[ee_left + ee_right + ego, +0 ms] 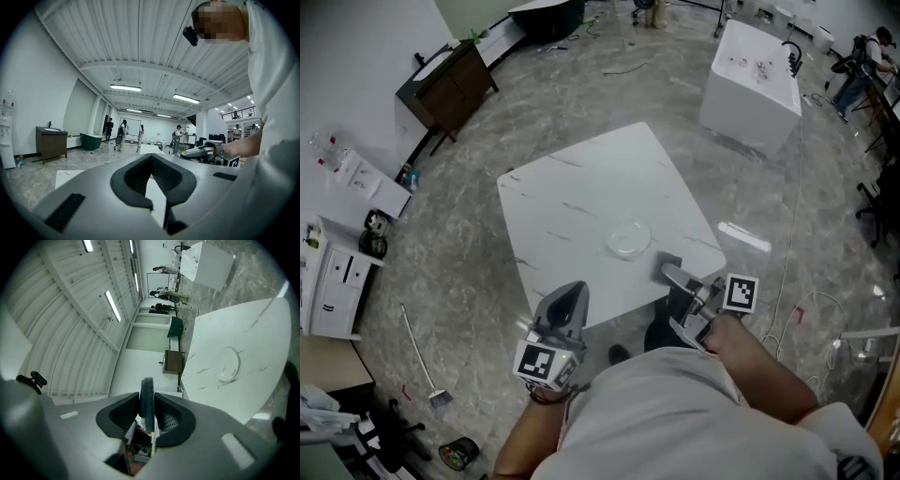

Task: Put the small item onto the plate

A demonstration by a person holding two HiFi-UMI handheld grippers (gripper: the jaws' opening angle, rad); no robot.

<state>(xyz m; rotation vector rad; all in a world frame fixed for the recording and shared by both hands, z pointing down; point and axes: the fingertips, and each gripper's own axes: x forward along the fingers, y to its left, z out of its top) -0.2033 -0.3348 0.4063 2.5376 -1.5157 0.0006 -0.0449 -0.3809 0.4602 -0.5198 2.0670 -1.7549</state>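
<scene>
The person's right forearm point(755, 352) reaches forward from the body and carries the right gripper point(667, 272) low, with its jaws aimed towards the clear round glass plate point(629, 238). That gripper is rolled over onto its side, so in the right gripper view the plate point(229, 364) and the white marble-patterned square table point(253, 348) stand tilted at the right of the picture. Its jaws are closed partway on the small dark grey flat item point(147, 390), which stands on edge between the two pads and sticks out past their tips. Seen from the head, the item point(670, 262) is on the person's side of the plate and to its right, near it but not touching it, at about the table's point(572, 197) near edge.

The left gripper point(574, 289) is also on the person's side of the plate, off to its left and farther from it than the right gripper. It points forward and roughly level. In the left gripper view its jaw tips point(151, 157) meet at a point with nothing between them, and only a strip of white table top shows through the gap behind them. The right gripper point(199, 151) shows at that view's right.

The plate is empty and sits alone on the table.
</scene>
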